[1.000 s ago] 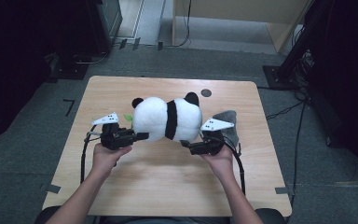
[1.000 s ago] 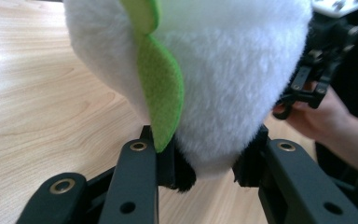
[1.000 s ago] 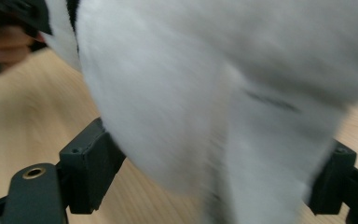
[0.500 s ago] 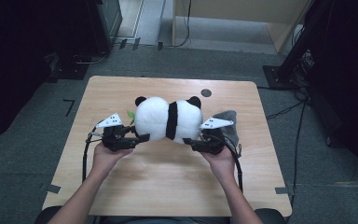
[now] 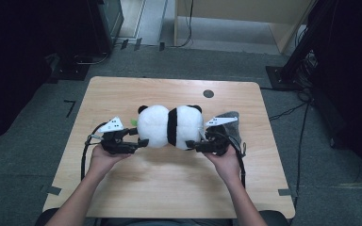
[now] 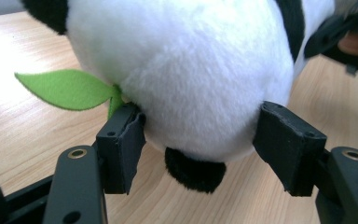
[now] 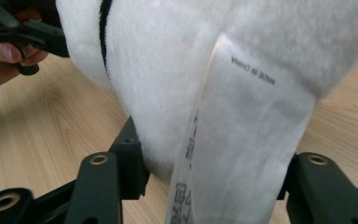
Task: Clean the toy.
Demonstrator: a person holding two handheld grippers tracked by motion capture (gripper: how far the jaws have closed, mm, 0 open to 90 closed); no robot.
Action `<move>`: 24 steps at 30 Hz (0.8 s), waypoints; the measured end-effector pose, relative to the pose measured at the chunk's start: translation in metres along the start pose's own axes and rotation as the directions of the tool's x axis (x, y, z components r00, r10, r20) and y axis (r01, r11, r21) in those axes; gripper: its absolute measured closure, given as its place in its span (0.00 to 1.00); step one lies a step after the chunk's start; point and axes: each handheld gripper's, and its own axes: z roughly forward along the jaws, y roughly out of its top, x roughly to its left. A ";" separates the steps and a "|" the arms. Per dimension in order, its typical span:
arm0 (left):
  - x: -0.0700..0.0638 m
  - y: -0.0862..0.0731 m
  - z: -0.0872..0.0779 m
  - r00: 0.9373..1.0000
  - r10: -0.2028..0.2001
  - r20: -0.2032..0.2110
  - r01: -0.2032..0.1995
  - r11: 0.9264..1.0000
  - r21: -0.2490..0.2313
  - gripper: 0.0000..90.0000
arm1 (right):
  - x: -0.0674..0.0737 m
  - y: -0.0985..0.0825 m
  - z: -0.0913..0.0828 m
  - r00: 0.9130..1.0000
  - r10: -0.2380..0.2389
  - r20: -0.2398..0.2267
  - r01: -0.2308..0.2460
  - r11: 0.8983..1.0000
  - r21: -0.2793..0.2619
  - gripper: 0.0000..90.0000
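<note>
Lying mid-table, the plush panda (image 5: 169, 126) is clamped at both ends: the left gripper (image 5: 141, 142), jaws just opening, presses its white fur beside a green felt leaf (image 6: 65, 88); the right gripper (image 5: 193, 145), jaws reopening slightly, squeezes fur and the sewn label (image 7: 242, 140).

left tool (image 5: 141, 142): black, brass eyelets, white triangular plate | right tool (image 5: 192, 145): black; looping black cable

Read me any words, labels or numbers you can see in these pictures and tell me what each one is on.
"MADE IN CHINA": upside down on the white sewn-in tag hanging from the plush panda.
Further print lower on that tag: cut off and blurred, unreadable.
Dark marks on the grey plates of the hand-held grippers: too small to read.
</note>
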 end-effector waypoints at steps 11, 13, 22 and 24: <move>0.005 -0.006 0.009 0.999 -0.022 -0.033 0.025 0.996 0.082 0.38 | -0.008 -0.003 0.010 0.998 0.059 -0.004 -0.059 0.997 0.050 0.44; 0.006 -0.007 0.009 0.999 -0.023 -0.039 0.027 0.995 0.091 0.38 | -0.008 -0.004 0.011 0.998 0.060 -0.001 -0.060 0.997 0.051 0.44; 0.009 -0.012 0.013 0.998 -0.049 -0.046 0.052 0.997 0.065 0.39 | -0.015 -0.010 0.017 0.998 0.066 0.015 -0.066 0.997 0.039 0.40; 0.010 -0.012 0.014 0.997 -0.063 -0.040 0.066 0.996 0.063 0.39 | -0.017 -0.010 0.018 0.998 0.058 0.015 -0.059 0.998 0.028 0.39</move>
